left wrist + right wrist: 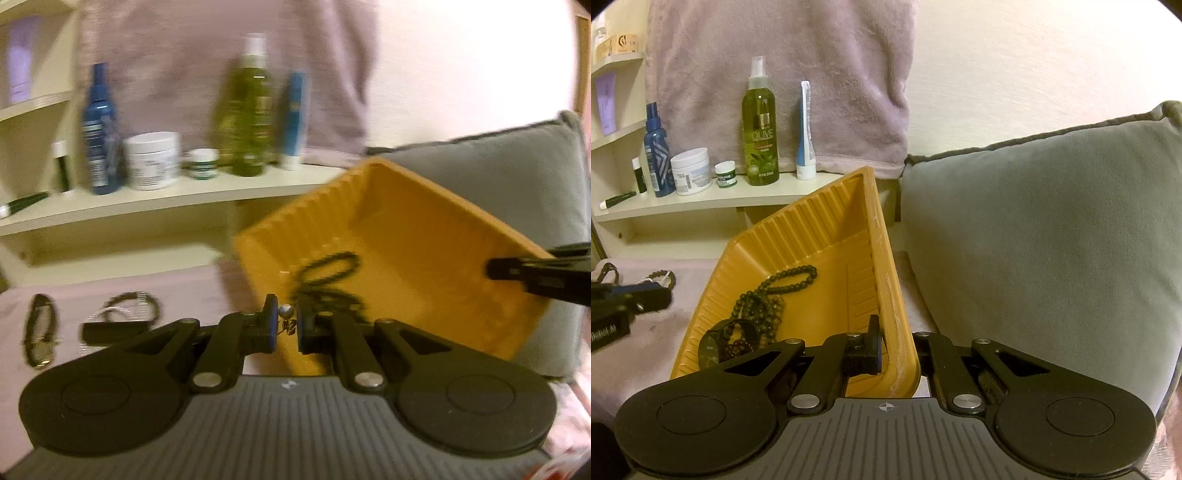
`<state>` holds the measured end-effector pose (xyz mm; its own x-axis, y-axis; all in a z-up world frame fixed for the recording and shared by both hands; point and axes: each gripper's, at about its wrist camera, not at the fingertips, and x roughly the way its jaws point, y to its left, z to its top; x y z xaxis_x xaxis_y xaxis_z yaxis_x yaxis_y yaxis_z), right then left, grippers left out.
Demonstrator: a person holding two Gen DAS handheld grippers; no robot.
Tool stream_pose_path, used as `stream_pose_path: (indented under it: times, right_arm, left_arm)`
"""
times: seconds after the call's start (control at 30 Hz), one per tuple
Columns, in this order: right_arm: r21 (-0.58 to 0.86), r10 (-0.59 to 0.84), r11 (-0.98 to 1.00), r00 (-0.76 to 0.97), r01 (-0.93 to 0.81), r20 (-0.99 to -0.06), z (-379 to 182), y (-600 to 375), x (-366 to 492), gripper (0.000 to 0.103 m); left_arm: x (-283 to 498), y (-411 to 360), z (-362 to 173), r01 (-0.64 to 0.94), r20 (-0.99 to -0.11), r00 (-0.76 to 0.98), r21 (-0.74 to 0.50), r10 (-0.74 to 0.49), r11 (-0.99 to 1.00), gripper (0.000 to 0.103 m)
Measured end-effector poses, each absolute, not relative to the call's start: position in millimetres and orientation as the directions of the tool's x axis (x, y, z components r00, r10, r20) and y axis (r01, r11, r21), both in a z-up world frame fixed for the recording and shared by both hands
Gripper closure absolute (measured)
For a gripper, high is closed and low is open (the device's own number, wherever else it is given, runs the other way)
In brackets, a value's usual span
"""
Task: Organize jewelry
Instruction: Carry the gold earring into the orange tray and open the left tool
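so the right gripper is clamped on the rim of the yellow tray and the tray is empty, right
Not empty. The right wrist view shows the right gripper clamped on the rim of the yellow tray, but dark beaded strands and a black watch lie inside it.

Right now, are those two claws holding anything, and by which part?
Right gripper clamps the orange tray by its rim. Left gripper pinches a small silver-beaded trinket; which part it holds cannot be told.

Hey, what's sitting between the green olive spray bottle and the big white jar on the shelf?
A small white jar with a green label stands between the olive bottle and the big white jar, clearest in the right wrist view.
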<state>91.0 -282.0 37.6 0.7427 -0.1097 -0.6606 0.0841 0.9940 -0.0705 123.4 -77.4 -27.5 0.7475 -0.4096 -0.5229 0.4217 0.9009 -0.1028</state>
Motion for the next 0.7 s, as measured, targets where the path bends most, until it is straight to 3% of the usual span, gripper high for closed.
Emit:
stream_pose_path:
  times: [0.33,0.7]
  right_arm:
    - [-0.07,-0.11,0.994,0.743,0.085,-0.66,38,-282,90,0.097]
    - [-0.07,-0.11,0.994,0.744,0.084,-0.659,37,-282,90,0.097]
  left_arm:
    - [109,-115,-30,0.541,-0.538,0.675,-0.105,-0.505,0.834,0.094]
    - [106,-121,-31,0.564,-0.546,0.666,-0.076,-0.508,0.822,0.094]
